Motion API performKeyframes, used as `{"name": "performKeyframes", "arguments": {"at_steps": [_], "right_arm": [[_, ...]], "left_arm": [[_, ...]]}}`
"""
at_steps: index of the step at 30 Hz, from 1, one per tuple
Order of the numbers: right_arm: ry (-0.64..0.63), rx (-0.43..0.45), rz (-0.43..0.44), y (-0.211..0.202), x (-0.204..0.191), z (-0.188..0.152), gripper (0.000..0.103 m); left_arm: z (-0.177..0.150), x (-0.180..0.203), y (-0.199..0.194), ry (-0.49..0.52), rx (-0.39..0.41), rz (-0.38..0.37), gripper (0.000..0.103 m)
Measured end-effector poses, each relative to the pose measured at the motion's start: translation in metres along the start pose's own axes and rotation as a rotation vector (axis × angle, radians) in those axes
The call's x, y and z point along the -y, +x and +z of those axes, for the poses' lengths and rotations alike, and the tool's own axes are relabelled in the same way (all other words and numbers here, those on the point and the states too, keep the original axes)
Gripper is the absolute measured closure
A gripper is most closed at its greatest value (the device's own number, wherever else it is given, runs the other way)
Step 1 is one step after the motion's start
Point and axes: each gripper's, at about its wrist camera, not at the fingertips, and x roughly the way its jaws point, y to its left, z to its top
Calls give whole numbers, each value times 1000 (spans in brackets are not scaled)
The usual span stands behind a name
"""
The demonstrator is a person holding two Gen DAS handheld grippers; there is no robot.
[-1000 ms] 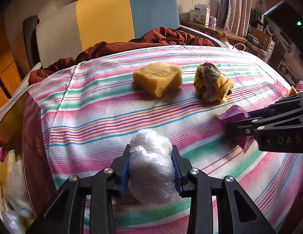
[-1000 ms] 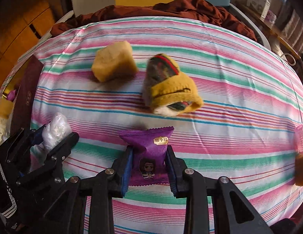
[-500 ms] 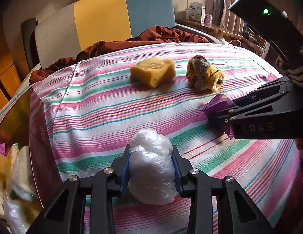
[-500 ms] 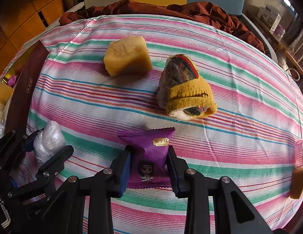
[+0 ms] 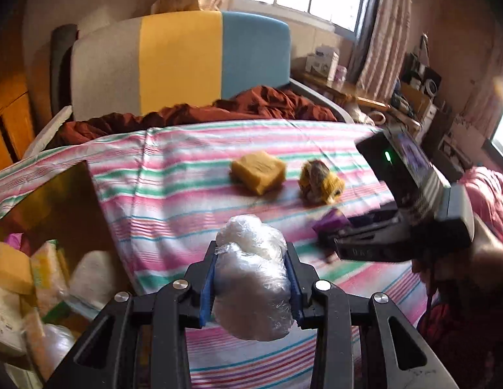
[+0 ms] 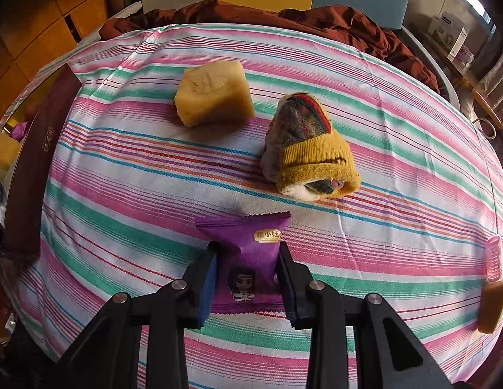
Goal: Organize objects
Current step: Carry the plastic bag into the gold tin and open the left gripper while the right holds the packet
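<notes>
A crumpled clear plastic bag (image 5: 253, 275) was pinched between the jaws of the left gripper (image 5: 251, 278), lifted near the left edge of the striped bedspread (image 6: 397, 194). A purple snack packet (image 6: 248, 259) was clamped between the jaws of the right gripper (image 6: 246, 275), just above the cloth. A yellow sponge (image 6: 214, 92) and a rolled knit sock (image 6: 308, 155) were left lying on the bedspread. A box (image 5: 28, 278) beside the bed, already holding several items, was judged the likely destination, so the sorting seemed partly done.
</notes>
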Motion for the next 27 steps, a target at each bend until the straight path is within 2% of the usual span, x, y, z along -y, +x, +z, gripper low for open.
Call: {"name": "performKeyframes", "arguments": {"at_steps": [3,5,7,9,13,17,20,22,27], "right_arm": [[-5,1,-5,-1,0,-1,69],[-10,1,-9,-1,2,0,69],[-12,2,-12,-1,1,0,69],[-13,1,-13,-1,1,0,69],[-11,1,-11,-1,1,0,69],[-11,0,-11,-1,-2,0,69],[-10,0,-10,0,-2,1,69],[-10,0,-10,1,1,2,69],[-15,1,-15,3,-2,5,69]], "left_arm": [[25,-51,-27,-132,78,52,65],[36,-84,-30,-163,88,126,64],[42,-127,-20,-243,49,204,65],[40,-166,-4,-318,-12,221,65],[28,-209,29,-372,-114,282,65],[19,-225,49,-415,-151,291,64],[21,-227,62,-402,-163,292,58],[22,-226,68,-391,-171,304,50],[24,-222,60,-383,-153,303,47]]}}
